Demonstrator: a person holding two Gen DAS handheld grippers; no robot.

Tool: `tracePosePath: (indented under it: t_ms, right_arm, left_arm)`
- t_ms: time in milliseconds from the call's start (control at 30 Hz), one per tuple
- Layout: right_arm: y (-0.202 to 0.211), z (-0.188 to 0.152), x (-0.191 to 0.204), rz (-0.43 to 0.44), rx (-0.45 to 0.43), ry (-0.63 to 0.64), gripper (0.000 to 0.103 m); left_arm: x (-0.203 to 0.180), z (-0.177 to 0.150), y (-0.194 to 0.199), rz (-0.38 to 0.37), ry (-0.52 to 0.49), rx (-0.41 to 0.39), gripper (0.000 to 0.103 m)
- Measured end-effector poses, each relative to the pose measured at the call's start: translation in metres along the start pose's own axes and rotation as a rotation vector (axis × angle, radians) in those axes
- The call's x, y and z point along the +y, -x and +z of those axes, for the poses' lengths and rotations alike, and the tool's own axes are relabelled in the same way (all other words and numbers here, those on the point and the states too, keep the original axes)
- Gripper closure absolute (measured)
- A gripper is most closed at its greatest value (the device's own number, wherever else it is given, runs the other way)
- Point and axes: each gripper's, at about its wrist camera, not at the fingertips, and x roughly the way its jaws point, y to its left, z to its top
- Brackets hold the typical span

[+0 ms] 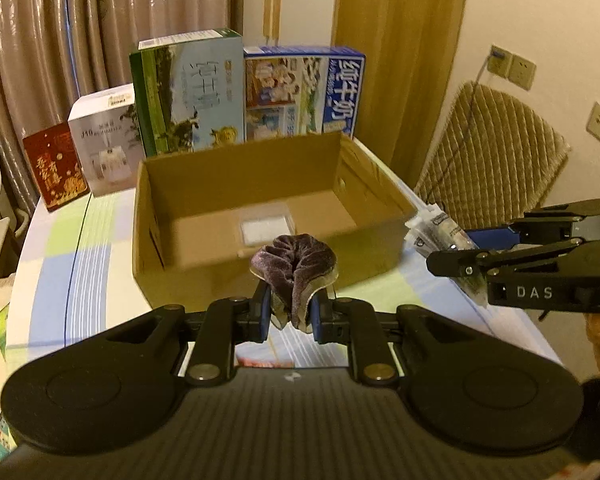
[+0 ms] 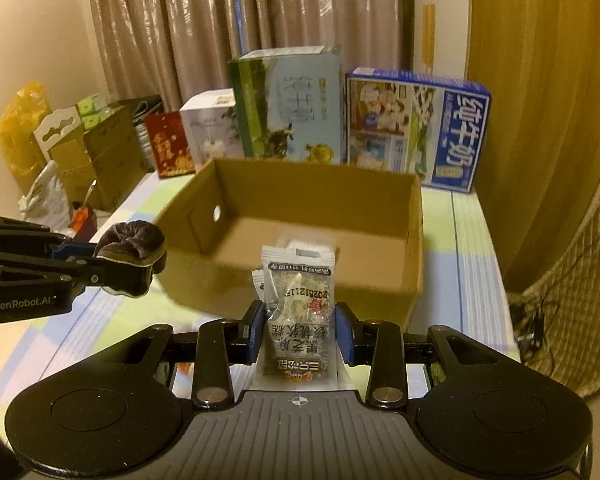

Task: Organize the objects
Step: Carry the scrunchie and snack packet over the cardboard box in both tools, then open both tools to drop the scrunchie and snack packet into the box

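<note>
Velvet scrunchie and snack packets held up in front of an open cardboard box.

Purple-brown velvet scrunchie is pinched between the blue pads of the left gripper, its jaws squeezed tight on the fabric, above the table just short of the cardboard box. Beside it the right gripper clamps a small stack of clear snack packets with printed labels, also at the box's near wall. Inside the box a small clear-lidded case lies flat on the bottom. Both grippers hang over a checked tablecloth. Behind the box stand two milk cartons, green and blue, with a white box and a red box to their left; curtains hang behind them.
</note>
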Motion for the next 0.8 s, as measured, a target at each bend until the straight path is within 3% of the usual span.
tracePosePath:
  t_ms: [233,800]
  right_arm:
    - [-0.043,0.036,-0.012,-0.001,0.031,-0.01,0.069]
    - [-0.114,0.063,-0.039,-0.004,0.082,-0.084,0.069]
  left_arm:
    - [0.027,0.041,-0.038,0.019,0.022,0.023,0.088]
    - [0.068,0.07,-0.113,0.04,0.067,0.091,0.085]
